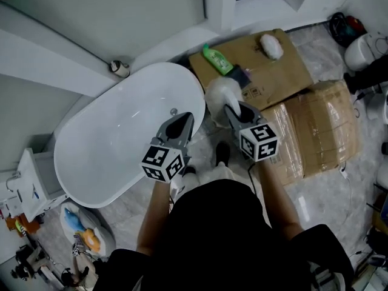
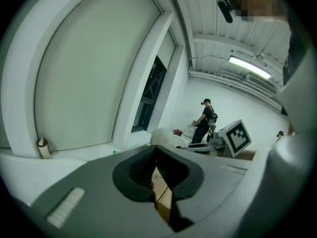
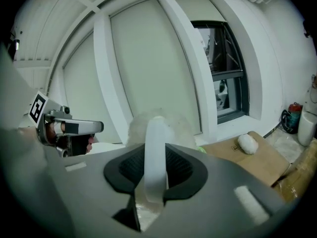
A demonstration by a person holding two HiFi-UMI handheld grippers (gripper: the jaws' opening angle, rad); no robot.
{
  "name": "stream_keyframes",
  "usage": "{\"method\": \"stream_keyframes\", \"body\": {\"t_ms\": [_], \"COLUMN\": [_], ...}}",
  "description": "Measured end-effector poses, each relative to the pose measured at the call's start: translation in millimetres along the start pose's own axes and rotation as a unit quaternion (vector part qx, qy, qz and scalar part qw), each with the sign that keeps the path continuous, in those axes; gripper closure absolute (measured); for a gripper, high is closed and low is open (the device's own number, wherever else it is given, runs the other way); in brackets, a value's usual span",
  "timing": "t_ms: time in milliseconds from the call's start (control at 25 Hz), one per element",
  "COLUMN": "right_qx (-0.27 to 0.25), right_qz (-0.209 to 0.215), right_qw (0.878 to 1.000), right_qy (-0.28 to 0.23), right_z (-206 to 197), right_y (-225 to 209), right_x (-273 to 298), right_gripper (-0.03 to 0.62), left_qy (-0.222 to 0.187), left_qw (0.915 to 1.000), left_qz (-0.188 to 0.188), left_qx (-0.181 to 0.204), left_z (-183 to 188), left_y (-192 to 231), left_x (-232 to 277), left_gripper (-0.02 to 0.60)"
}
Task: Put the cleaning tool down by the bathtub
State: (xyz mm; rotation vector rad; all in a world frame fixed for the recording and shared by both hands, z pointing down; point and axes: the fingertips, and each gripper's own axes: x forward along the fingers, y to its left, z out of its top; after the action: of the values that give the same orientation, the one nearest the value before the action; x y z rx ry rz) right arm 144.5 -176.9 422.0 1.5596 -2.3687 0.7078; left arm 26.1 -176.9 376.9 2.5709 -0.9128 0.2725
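A white oval bathtub (image 1: 70, 139) fills the left middle of the head view. My right gripper (image 1: 234, 111) is shut on the white handle (image 3: 154, 152) of the cleaning tool, a fluffy white duster head (image 1: 220, 92) that hangs just past the tub's right end, above the floor. In the right gripper view the fluffy head (image 3: 176, 128) sticks out beyond the jaws. My left gripper (image 1: 180, 123) hovers over the tub's right end, to the left of the tool. Its jaws stand together with nothing between them, and cardboard shows through the slit (image 2: 159, 182).
Flattened cardboard (image 1: 273, 77) lies beyond the tub with a green bottle (image 1: 217, 59) and a white fluffy pad (image 1: 271, 46) on it. A taped cardboard box (image 1: 318, 132) sits at the right. A small white cabinet (image 1: 27, 183) and clutter stand at the lower left. A person (image 2: 205, 119) stands far off.
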Motion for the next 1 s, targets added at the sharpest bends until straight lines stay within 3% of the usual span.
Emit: {"method": "stream_keyframes", "body": {"t_ms": [600,1000], "right_qx": [-0.01,-0.01], "right_qz": [0.031,0.027], "right_qw": [0.997,0.995], "right_qy": [0.064,0.095], "right_z": [-33,-70], "right_y": [-76,-113], "right_x": [78,125], "right_gripper": [0.499,0.499], "left_qy": [0.029,0.046], "left_qw": [0.9987,0.9976], "left_qz": [0.032,0.044], "left_qx": [-0.027,-0.029], "left_z": [-21,-34], "left_y": [11,22], "left_x": [70,92], "left_gripper": [0.583,0.583]}}
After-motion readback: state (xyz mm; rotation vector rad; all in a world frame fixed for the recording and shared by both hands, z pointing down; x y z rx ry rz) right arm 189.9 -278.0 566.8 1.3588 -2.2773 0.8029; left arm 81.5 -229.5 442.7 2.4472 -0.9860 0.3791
